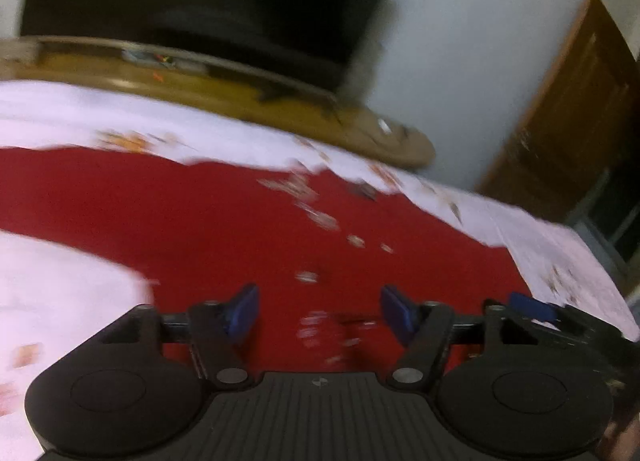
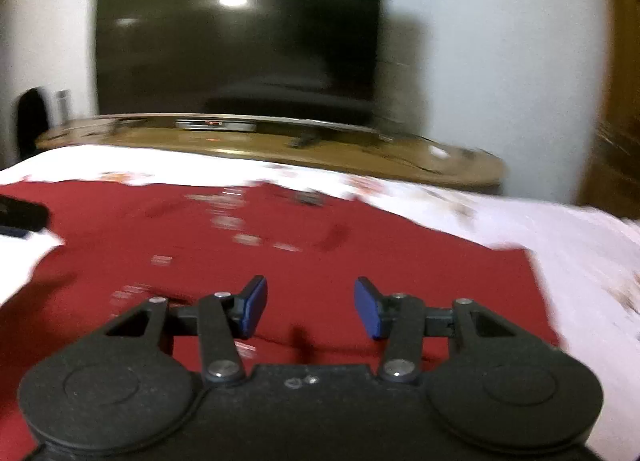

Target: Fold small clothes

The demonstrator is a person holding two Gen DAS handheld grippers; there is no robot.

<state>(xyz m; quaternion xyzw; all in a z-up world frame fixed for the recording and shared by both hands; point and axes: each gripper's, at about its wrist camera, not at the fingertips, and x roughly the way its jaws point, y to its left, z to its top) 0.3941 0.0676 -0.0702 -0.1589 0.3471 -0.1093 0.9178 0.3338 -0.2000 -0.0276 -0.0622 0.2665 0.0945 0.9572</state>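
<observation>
Red garment (image 1: 224, 221) with small pale prints, spread flat on white sheet (image 1: 120, 117) before the TV (image 2: 240, 33); left gripper (image 1: 318, 313) and right gripper (image 2: 310, 307) above it, jaws parted, empty.

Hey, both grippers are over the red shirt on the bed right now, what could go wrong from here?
1. Both views are motion-blurred, so a grab at the red shirt could miss its edge.
2. The shirt lies on a white floral sheet; closing low could pinch the sheet too.
3. The left gripper and right gripper stand open with nothing between the fingers, and the right one shows close beside the left, so they might bump.
</observation>
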